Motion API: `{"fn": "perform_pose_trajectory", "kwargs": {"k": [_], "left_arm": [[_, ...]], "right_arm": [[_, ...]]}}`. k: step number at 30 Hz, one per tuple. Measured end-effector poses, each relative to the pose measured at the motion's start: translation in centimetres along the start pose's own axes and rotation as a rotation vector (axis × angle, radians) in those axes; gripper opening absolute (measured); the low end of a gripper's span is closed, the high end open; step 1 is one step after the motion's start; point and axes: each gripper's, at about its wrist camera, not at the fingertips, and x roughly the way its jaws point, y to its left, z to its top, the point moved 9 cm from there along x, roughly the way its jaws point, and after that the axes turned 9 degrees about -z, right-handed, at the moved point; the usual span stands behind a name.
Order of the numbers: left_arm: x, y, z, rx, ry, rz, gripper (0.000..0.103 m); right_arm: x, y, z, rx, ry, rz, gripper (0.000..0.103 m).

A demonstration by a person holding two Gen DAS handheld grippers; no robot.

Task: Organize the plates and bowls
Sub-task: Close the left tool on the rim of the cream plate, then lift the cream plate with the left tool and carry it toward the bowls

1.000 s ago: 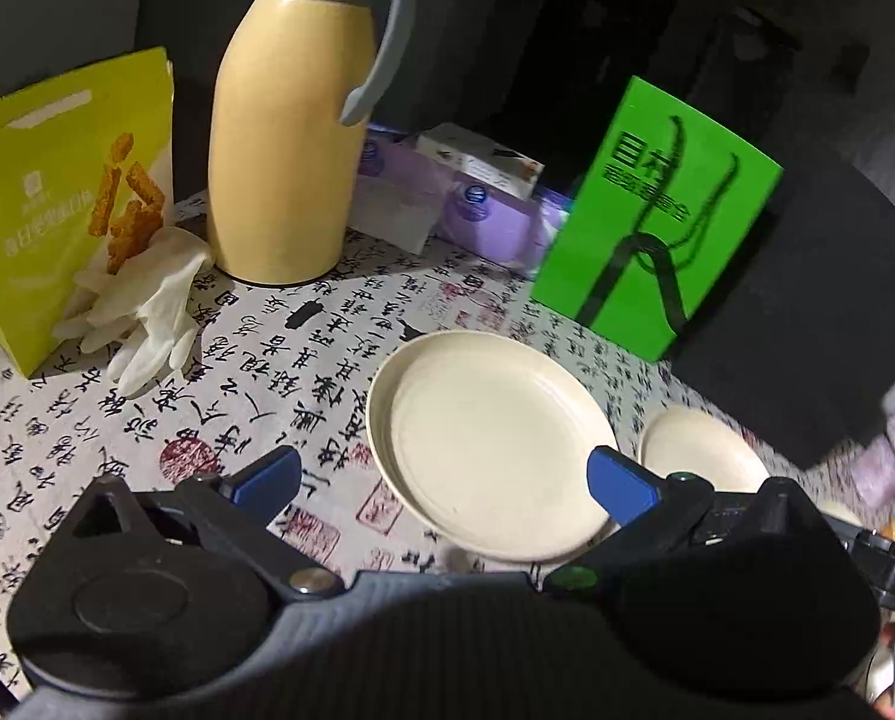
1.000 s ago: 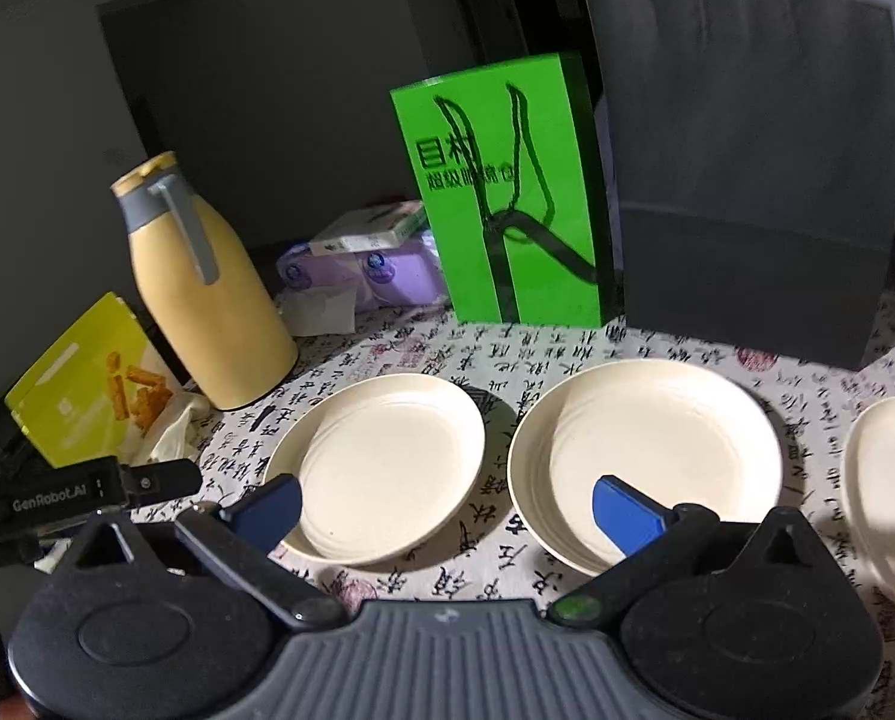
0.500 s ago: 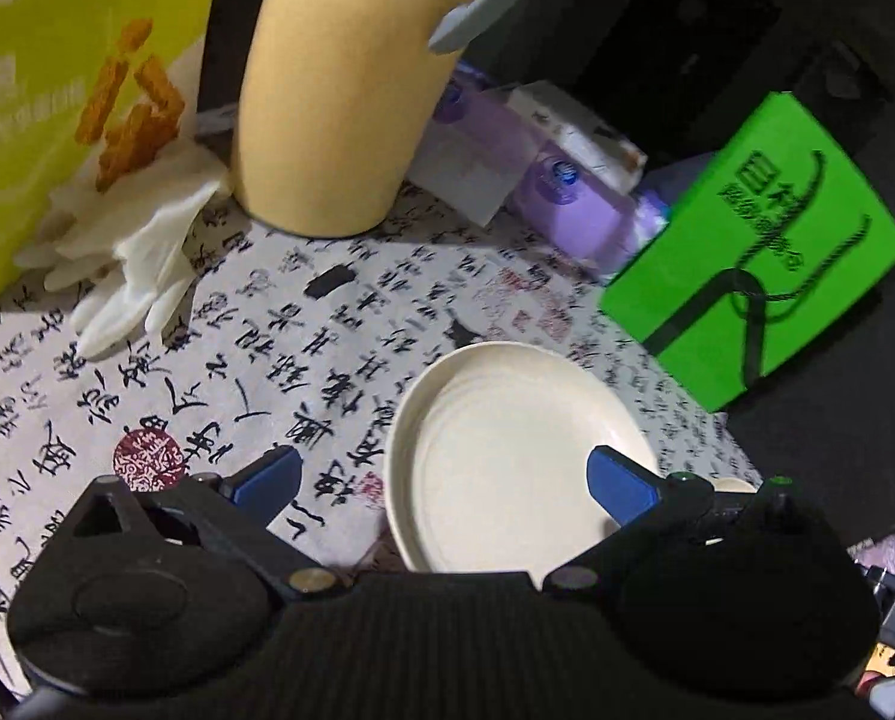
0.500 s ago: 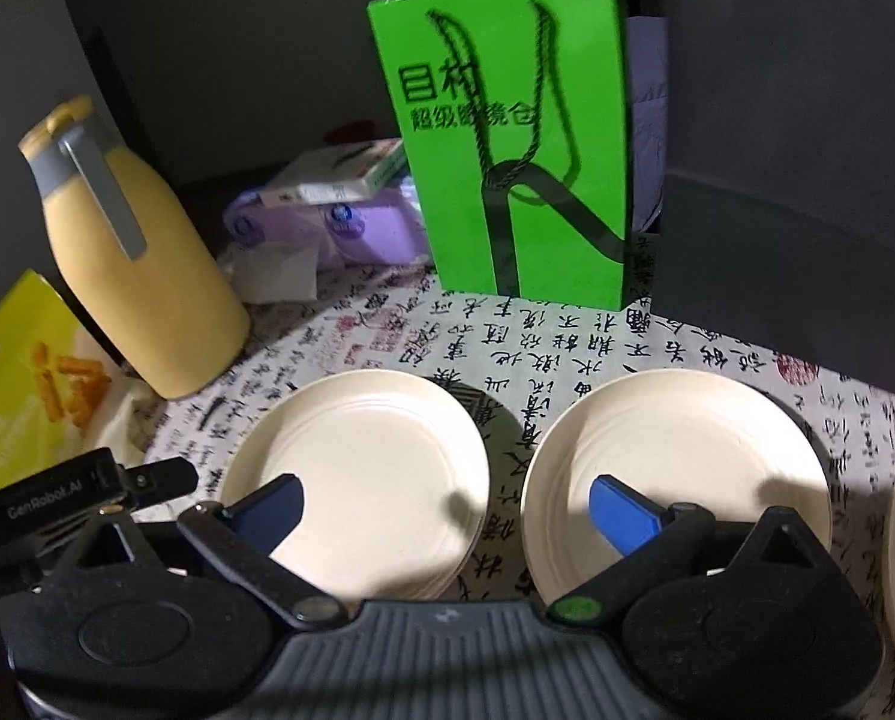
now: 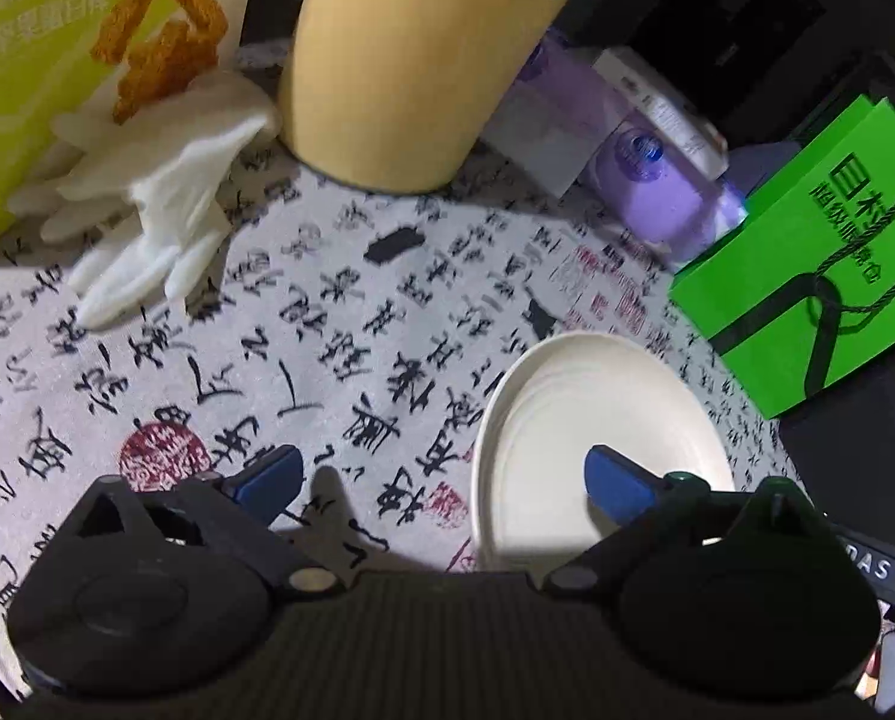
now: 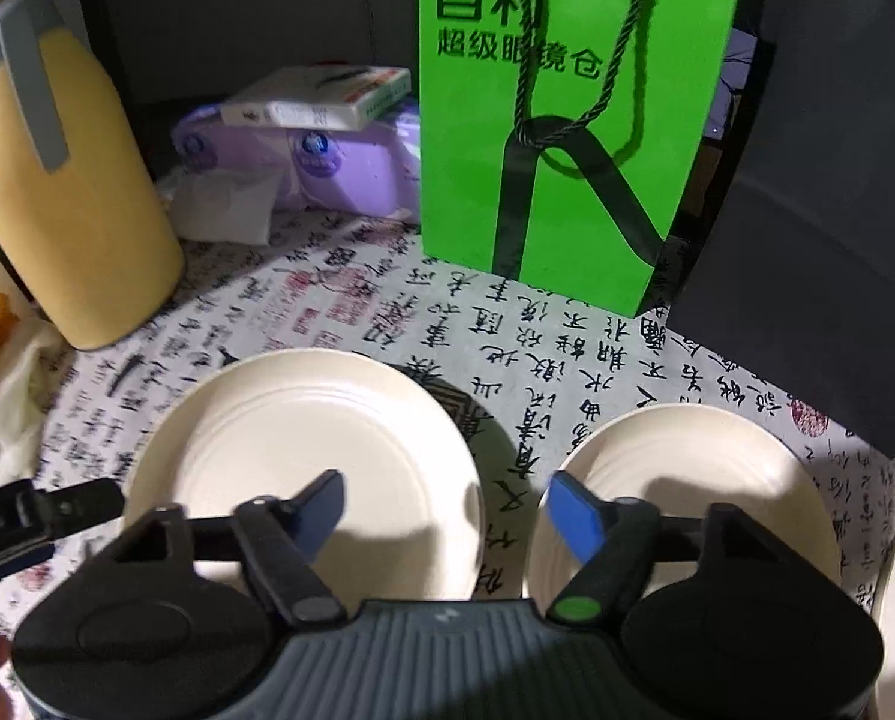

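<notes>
1. Desk (image 6: 387, 312): it is covered by a white cloth printed with black calligraphy. It carries every item, so treat the cloth as a snag surface and avoid dragging a rim across it.
2. Tall yellow thermos jug with a grey handle (image 6: 57, 192) and bright green paper bag with a rope handle (image 6: 567, 120): both stand behind the work area. Keep any lift low and short so that neither is struck.
3. Left cream round plate (image 6: 303, 450) and right cream round plate (image 6: 705, 480): they lie flat on the desk, side by side, apart by a narrow strip of cloth. A third pale rim shows at the right edge of the right wrist view. The judged step is to grasp one plate and stack it on the other.
4. Right gripper (image 6: 447, 507): its fingers are spread and hold nothing; one tip hangs over each plate, and the gap lies between them. Shift sideways until one rim sits between the fingers, then close on the rim only.
5. Left gripper (image 5: 441, 474): its fingers are spread and empty, the right fingertip over the left cream plate. Contact cannot be told.
6. White rubber gloves (image 5: 153, 210): leave them clear of the path.
</notes>
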Motion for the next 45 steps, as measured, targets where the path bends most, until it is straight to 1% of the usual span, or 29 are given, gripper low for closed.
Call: {"fn": "perform_pose_trajectory", "kwargs": {"k": [1, 3, 5, 6, 7, 8, 10, 11, 12, 13, 14, 15, 17, 18, 19, 20, 21, 22, 24, 27, 28, 33, 36, 41, 45], "left_arm": [[0.4, 0.1, -0.2, -0.004, 0.020, -0.006, 0.094], [0.9, 0.2, -0.4, -0.008, 0.044, -0.012, 0.081], [1.0, 0.2, -0.4, -0.004, 0.045, -0.014, 0.080], [1.0, 0.2, -0.4, -0.002, 0.043, -0.015, 0.078], [1.0, 0.2, -0.4, -0.002, 0.045, -0.019, 0.077], [1.1, 0.2, -0.5, 0.000, 0.047, -0.021, 0.075], [1.1, 0.1, -0.5, 0.006, 0.048, -0.023, 0.069], [1.1, 0.1, -0.5, 0.007, 0.049, -0.023, 0.062], [1.2, 0.1, -0.5, 0.008, 0.052, -0.025, 0.056], [1.3, 0.0, -0.6, 0.009, 0.057, -0.030, 0.052], [1.4, -0.1, -0.7, 0.009, 0.067, -0.038, 0.043], [1.5, -0.2, -0.8, 0.008, 0.075, -0.044, 0.039], [1.7, -0.3, -1.0, 0.014, 0.084, -0.052, 0.036], [1.8, -0.4, -1.1, 0.013, 0.091, -0.062, 0.031], [1.9, -0.5, -1.2, 0.008, 0.101, -0.075, 0.028], [2.1, -0.5, -1.3, 0.005, 0.113, -0.086, 0.022], [2.3, -0.5, -1.5, 0.004, 0.122, -0.091, 0.016], [2.4, -0.6, -1.6, 0.007, 0.128, -0.096, 0.014], [2.5, -0.5, -1.6, 0.019, 0.123, -0.087, 0.009], [2.4, -0.4, -1.3, 0.029, 0.108, -0.078, 0.009], [2.4, -0.4, -1.2, 0.034, 0.103, -0.074, 0.009], [1.8, -0.8, -0.8, 0.079, 0.070, -0.058, 0.009], [1.6, -0.9, -0.7, 0.091, 0.063, -0.056, 0.009], [1.2, -1.1, -0.6, 0.092, 0.051, -0.067, 0.010], [0.3, -1.1, -0.2, 0.094, 0.016, -0.069, 0.010]], "right_arm": [[0.4, 0.0, 0.0, -0.003, 0.007, -0.006, 0.056], [1.2, 0.0, 0.0, -0.002, 0.024, -0.017, 0.053], [1.9, 0.1, -0.1, -0.005, 0.035, -0.024, 0.052], [2.2, 0.2, -0.1, -0.008, 0.039, -0.025, 0.050], [2.5, 0.2, -0.2, -0.012, 0.043, -0.027, 0.046], [2.9, 0.2, -0.2, -0.014, 0.048, -0.034, 0.044], [3.6, 0.1, -0.4, -0.008, 0.066, -0.053, 0.037], [3.9, 0.0, -0.5, -0.004, 0.073, -0.055, 0.035], [4.2, 0.0, -0.7, -0.002, 0.080, -0.053, 0.030], [4.4, 0.1, -0.8, -0.001, 0.087, -0.051, 0.026], [4.5, 0.2, -0.9, -0.002, 0.091, -0.049, 0.025], [4.6, 0.3, -1.0, -0.003, 0.096, -0.046, 0.025], [4.9, 0.3, -1.1, 0.005, 0.106, -0.047, 0.024], [5.0, 0.3, -1.2, 0.010, 0.111, -0.047, 0.024], [5.1, 0.3, -1.3, 0.017, 0.117, -0.047, 0.024], [5.2, 0.2, -1.4, 0.023, 0.124, -0.046, 0.024], [5.2, 0.2, -1.4, 0.032, 0.126, -0.036, 0.022], [5.2, 0.3, -1.5, 0.042, 0.129, -0.027, 0.019], [5.2, 0.4, -1.5, 0.047, 0.129, -0.026, 0.019], [5.0, 0.5, -1.5, 0.057, 0.119, -0.021, 0.016], [4.8, 0.5, -1.5, 0.062, 0.109, -0.016, 0.014], [3.8, 0.6, -1.2, 0.049, 0.057, -0.018, 0.011], [3.2, 0.6, -1.1, 0.038, 0.037, -0.019, 0.009], [1.6, 0.4, -0.8, 0.034, -0.012, -0.010, 0.009], [0.1, 0.3, -0.9, 0.073, -0.054, 0.010, 0.009]]}}
